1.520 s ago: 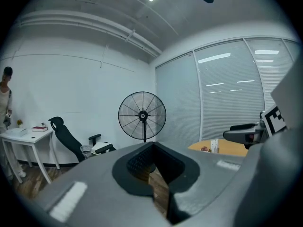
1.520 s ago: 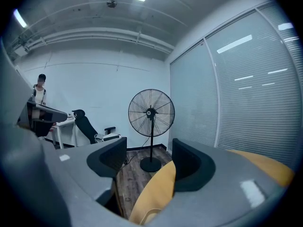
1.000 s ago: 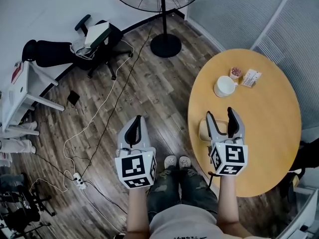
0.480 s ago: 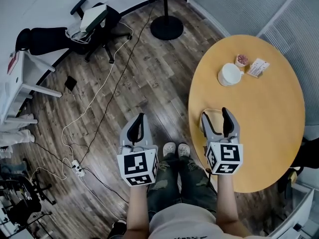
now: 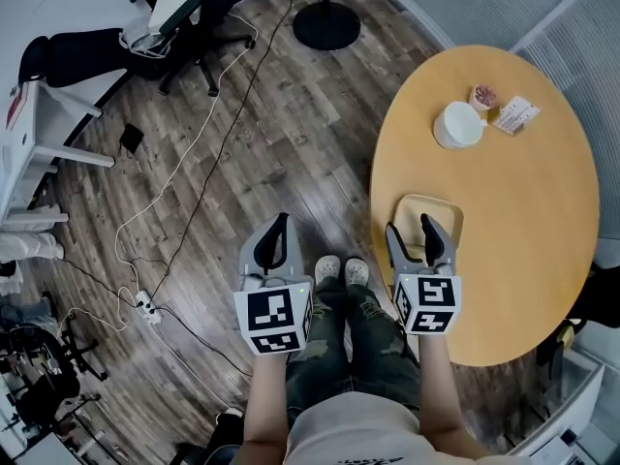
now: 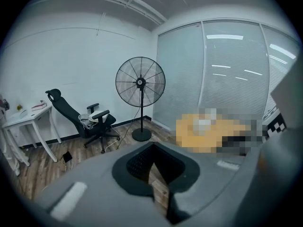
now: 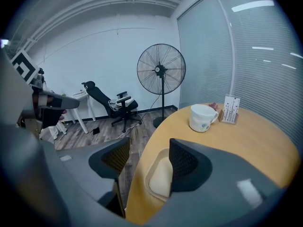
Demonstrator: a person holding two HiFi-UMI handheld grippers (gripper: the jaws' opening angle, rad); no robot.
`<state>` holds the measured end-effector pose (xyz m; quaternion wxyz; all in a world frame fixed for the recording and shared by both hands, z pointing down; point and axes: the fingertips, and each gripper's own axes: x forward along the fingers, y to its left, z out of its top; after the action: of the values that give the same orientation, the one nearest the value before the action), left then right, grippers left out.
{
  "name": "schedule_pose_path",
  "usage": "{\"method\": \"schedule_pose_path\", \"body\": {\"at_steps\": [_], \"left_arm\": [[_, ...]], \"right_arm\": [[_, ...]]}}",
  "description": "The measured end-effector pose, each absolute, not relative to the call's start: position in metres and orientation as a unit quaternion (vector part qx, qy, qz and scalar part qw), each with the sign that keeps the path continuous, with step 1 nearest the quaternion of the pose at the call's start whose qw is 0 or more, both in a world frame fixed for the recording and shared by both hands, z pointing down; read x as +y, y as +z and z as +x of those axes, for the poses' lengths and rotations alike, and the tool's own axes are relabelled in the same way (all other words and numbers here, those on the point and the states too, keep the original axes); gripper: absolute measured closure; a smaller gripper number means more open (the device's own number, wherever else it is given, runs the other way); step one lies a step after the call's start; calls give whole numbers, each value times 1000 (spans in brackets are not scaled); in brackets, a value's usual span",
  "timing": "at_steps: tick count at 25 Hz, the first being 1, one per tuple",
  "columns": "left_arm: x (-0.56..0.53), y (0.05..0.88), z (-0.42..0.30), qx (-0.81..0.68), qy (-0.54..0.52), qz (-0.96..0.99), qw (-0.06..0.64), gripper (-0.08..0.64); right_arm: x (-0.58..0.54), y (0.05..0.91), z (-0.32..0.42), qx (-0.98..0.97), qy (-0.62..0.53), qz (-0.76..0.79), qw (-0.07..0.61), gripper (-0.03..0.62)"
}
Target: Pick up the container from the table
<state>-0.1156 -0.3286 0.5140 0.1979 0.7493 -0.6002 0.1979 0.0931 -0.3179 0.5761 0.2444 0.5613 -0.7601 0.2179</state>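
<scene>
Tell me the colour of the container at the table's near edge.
The container is pale cream; the right gripper view shows it best.

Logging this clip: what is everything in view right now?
Table: one, yellow, right.
Container: one, cream, table's near edge.
Mug: one, white, table's far side.
Card holder: one, white, beside mug.
Small cup: one, pink, beside mug.
Fan: one, black, on floor.
Office chair: one, black, by wall.
Desk: one, white, left.
Power strip: one, white, on floor.
Left gripper: grey, shut, empty, over floor.
Right gripper: grey, jaws apart but just closing further, container's left part between them, ungripped.
</scene>
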Motion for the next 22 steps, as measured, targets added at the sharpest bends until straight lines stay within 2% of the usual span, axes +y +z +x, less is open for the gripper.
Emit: {"method": "schedule_pose_path", "body": {"at_steps": [17,22], "left_arm": [[-310,556,-107,-579,220,749,234,560],[-306,562,-109,-579,222,746,242,560]], "right_arm": [[-290,645,80,-740,273,525,320,384],[-288,653,80,-735,260,518,352,410]]}}
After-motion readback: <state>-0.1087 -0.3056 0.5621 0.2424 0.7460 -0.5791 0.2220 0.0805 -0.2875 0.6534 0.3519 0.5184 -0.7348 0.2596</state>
